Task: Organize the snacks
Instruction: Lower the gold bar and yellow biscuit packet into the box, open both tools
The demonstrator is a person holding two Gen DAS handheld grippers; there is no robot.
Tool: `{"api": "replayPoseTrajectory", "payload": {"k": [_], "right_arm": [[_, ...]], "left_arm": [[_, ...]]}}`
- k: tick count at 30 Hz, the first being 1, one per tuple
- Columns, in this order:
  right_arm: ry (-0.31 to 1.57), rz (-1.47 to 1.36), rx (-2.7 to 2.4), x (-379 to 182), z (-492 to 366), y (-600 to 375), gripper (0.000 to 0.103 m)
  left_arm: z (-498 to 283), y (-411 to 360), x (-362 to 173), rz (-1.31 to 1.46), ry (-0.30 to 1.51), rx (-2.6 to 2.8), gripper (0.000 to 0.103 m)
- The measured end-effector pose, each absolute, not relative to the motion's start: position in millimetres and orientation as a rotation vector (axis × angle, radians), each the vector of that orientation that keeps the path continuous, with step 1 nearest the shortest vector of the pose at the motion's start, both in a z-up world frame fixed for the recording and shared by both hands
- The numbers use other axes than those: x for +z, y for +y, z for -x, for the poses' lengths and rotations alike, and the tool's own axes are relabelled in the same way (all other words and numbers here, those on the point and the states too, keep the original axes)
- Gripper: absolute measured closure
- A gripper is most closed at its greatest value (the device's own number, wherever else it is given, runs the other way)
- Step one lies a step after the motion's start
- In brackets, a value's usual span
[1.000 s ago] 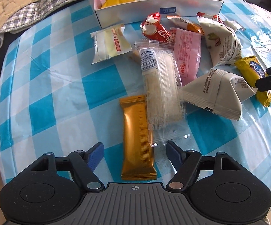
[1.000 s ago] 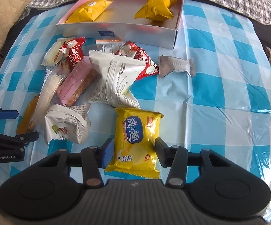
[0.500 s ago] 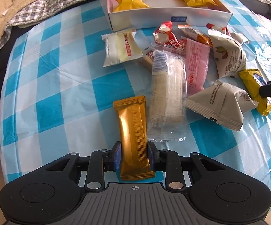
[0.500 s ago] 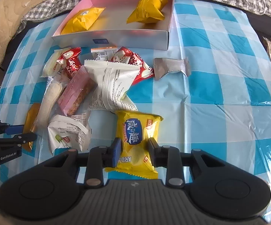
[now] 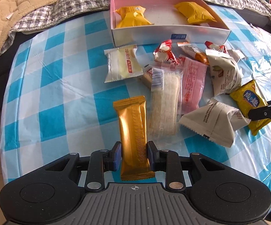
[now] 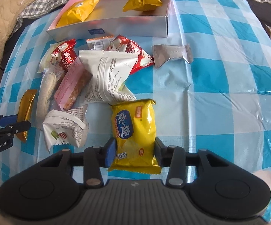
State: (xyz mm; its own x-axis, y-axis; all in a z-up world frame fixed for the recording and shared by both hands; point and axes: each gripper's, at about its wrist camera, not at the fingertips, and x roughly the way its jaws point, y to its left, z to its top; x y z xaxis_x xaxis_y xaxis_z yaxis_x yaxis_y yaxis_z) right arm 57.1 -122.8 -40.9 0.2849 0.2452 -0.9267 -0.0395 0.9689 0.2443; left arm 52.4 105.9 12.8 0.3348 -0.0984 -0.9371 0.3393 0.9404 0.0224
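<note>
My left gripper [image 5: 133, 154] is shut on a gold bar wrapper [image 5: 132, 127] and holds it just above the checked cloth. My right gripper [image 6: 134, 152] is shut on a yellow snack packet [image 6: 135, 129], which also shows at the right of the left wrist view [image 5: 247, 101]. A pink-lined white box [image 5: 172, 32] at the far side holds two yellow packets [image 5: 130, 16]. It also shows in the right wrist view [image 6: 128, 25]. A pile of loose snacks [image 5: 174, 86] lies between the box and the grippers.
The round table has a blue and white checked cloth [image 5: 64, 86]. A grey packet [image 6: 172, 55] lies alone to the right of the pile. Blankets [image 5: 13, 18] lie beyond the table's far left edge. The left gripper shows at the left of the right wrist view [image 6: 13, 124].
Both grippers have closed, the left on the gold bar and the right on the yellow packet. Both have lifted their snacks slightly and pulled back.
</note>
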Motion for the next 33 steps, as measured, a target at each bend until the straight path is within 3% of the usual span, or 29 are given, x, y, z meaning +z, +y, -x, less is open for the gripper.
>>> {"api": "replayPoseTrajectory", "payload": {"k": [23, 33], "right_arm": [[1.108, -0.298, 0.112, -4.0, -58.6, -156.3, 0.074], [0.975, -0.363, 0.092, 1.7, -92.1, -171.3, 0.074]], "left_arm": [[-76.2, 109.6, 55.6, -0.079, 1.051, -0.269, 0.077], [-125.6, 72.8, 70.8, -0.074, 0.944, -0.317, 0.077]]}}
